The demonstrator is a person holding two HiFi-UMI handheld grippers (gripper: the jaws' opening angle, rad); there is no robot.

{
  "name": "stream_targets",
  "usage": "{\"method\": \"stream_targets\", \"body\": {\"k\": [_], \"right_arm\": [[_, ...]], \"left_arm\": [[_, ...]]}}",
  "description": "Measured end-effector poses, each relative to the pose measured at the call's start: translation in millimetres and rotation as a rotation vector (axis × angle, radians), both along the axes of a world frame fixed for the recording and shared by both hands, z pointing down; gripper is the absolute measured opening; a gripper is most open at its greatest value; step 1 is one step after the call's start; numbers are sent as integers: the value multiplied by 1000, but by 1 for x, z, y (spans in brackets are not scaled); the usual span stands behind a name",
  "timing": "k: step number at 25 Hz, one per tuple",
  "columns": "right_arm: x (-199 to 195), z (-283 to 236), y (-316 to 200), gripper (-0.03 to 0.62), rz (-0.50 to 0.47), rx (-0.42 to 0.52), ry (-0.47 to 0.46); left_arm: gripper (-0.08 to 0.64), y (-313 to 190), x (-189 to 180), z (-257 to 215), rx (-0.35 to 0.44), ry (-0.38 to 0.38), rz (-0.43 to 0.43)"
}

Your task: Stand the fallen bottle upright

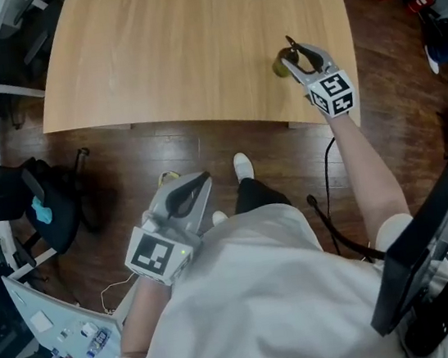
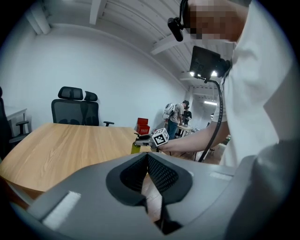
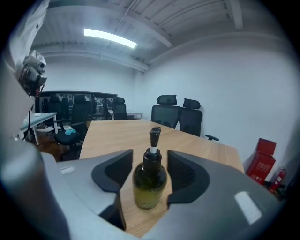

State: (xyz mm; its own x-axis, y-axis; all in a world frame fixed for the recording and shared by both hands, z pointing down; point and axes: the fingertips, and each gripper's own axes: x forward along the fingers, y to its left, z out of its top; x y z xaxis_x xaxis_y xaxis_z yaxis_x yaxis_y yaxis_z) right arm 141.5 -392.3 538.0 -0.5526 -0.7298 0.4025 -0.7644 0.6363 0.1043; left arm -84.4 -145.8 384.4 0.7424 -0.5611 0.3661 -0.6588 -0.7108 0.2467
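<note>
The bottle [image 3: 150, 180] already stands upright on the tabletop [image 3: 108, 133] between the right gripper's [image 3: 149, 160] parted jaws, while the left gripper's [image 2: 147, 159] jaws sit closed and empty.

The bottle [image 3: 150, 180] is a small, round-bodied pump bottle of dark olive-green glass or plastic, with a black neck, a white collar and a black pump head. It stands upright on its base on the pale wooden bench [image 1: 189, 46]. It is near the bench's right-hand near corner, set in a little from both edges.
</note>
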Motion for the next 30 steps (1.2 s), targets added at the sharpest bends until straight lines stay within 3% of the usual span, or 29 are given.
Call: {"method": "stream_targets", "body": {"k": [1, 7, 11, 16, 24, 30], "right_arm": [[0, -1, 0, 257, 11, -14, -5], [22, -53, 49, 271, 124, 47, -46], [6, -88, 148, 292, 128, 46, -73], [-33, -123, 292, 295, 102, -2, -157], [-35, -159, 462, 295, 49, 15, -161], [-25, -160, 592, 295, 24, 33, -183]], "left_arm": [[0, 7, -6, -1, 14, 1, 4], [0, 52, -35, -8, 105, 25, 6], [0, 93, -56, -10, 161, 26, 60], [0, 141, -68, 0, 131, 68, 107], [0, 213, -33, -6, 175, 64, 139], [0, 302, 4, -11, 217, 63, 137]]}}
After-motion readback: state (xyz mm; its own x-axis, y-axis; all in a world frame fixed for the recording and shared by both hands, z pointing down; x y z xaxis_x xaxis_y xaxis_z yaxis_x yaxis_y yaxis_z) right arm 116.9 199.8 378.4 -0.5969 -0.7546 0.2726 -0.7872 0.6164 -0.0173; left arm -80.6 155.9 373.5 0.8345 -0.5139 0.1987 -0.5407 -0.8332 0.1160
